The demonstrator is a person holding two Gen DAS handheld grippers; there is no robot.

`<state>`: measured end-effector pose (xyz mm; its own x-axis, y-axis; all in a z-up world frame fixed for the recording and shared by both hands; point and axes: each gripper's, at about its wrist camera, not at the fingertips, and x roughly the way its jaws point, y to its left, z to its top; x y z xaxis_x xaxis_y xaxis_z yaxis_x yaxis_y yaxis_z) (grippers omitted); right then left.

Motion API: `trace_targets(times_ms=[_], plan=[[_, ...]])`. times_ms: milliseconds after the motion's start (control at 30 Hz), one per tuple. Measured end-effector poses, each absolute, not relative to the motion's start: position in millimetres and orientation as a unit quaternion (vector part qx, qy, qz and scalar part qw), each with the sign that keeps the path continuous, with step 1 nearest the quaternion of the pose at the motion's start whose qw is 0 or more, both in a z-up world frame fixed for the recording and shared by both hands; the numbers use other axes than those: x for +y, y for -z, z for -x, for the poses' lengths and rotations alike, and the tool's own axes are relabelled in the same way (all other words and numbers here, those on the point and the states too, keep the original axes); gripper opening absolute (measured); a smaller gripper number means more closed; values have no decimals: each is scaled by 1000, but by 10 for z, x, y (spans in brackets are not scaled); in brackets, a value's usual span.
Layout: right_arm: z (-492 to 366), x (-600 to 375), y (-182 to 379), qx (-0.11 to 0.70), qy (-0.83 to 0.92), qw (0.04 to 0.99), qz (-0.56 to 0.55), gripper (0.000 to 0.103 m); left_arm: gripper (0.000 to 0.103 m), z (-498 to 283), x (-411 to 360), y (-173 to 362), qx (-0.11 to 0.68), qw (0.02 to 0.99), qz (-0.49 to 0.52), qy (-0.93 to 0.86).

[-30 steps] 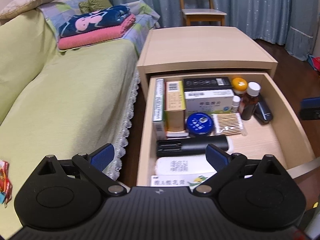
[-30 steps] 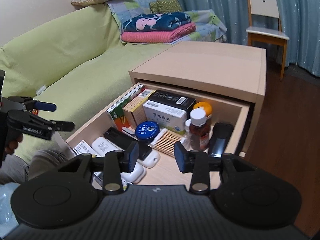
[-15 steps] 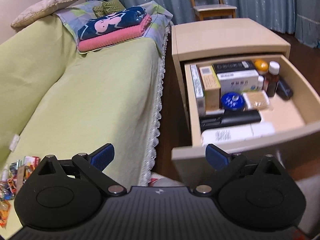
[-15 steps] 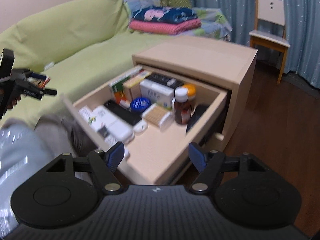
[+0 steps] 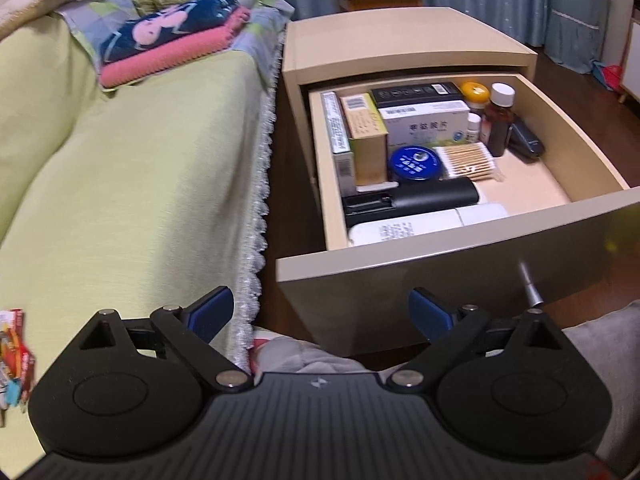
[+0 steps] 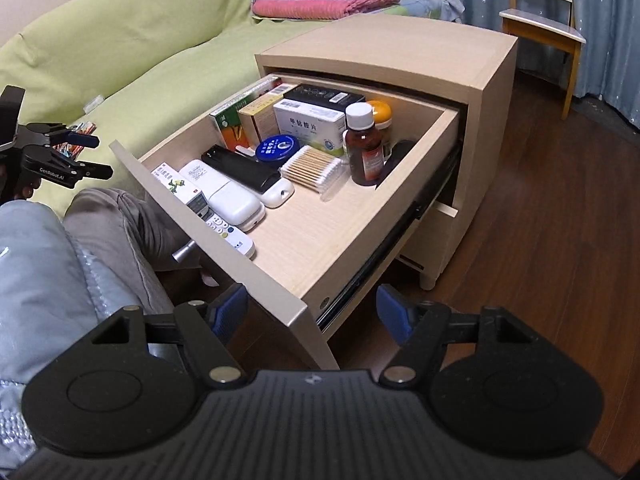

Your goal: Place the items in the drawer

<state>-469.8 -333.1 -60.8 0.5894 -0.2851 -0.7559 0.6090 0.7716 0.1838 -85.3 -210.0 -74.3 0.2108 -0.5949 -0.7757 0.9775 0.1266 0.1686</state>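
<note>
Open drawer (image 6: 280,304) front hides remote (image 6: 230,234) end, packets (image 5: 14,354) cropped

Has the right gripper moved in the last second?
Yes. The right gripper has pulled back out of the drawer; it was over the contents, and now sits open, low before the drawer's front corner.

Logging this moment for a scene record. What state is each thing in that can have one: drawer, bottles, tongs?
Drawer: pulled open, items inside.
Lower drawer: shut.
Brown bottle: upright, white cap on.
Blue tin: lid on, lying flat.
Cotton swab pack: lying flat.
Left tongs: open, empty.
Right tongs: open, empty.
</note>
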Motion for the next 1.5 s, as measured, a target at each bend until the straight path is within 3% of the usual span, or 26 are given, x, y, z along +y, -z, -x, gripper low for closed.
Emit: trace_targets(times_ms=[100, 333, 567, 1500], plan=[[4678, -3339, 622, 378, 254, 863, -219, 67, 96, 855, -2144, 811, 280, 688, -347, 573], [4600, -3338, 687, 402, 240, 857, -214, 50, 87, 833, -2243, 939, 292, 673, -344, 586], [4530, -3367, 722, 417, 229, 854, -209, 40, 86, 836, -2274, 1002, 293, 665, -341, 597], [4460, -3253, 732, 426, 250, 848, -191, 40, 86, 813, -2292, 1067, 292, 669, -328, 600]])
